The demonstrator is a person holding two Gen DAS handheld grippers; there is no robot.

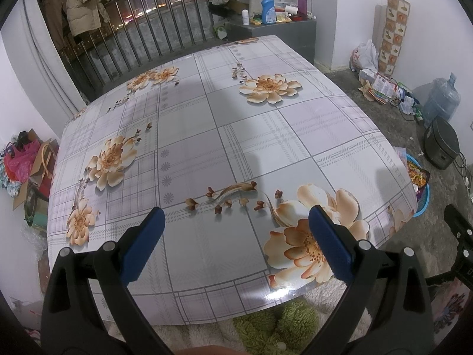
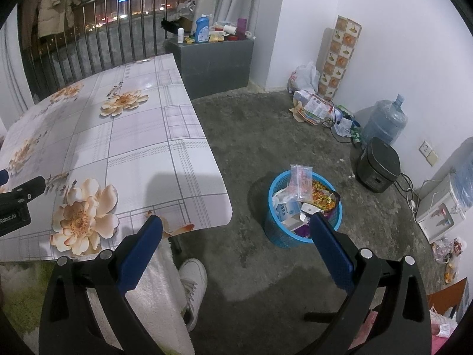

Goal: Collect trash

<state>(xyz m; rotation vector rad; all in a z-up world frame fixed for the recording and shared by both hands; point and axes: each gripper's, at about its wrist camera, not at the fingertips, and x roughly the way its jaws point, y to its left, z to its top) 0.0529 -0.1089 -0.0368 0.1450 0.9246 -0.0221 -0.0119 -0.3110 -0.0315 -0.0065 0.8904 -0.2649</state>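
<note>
Hovering with fingers spread wide and holding nothing, the left gripper (image 1: pixel 236 236) faces a bare flowered table (image 1: pixel 236 124), the right gripper (image 2: pixel 236 242) the floor. Wrappers already fill the blue basket (image 2: pixel 278 236) right of the table. I'd scan the table edges before stopping.

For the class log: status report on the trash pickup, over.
Left gripper open, empty, over table. Right gripper open, empty. Blue basket on floor, full of wrappers. Nothing in the way.
</note>
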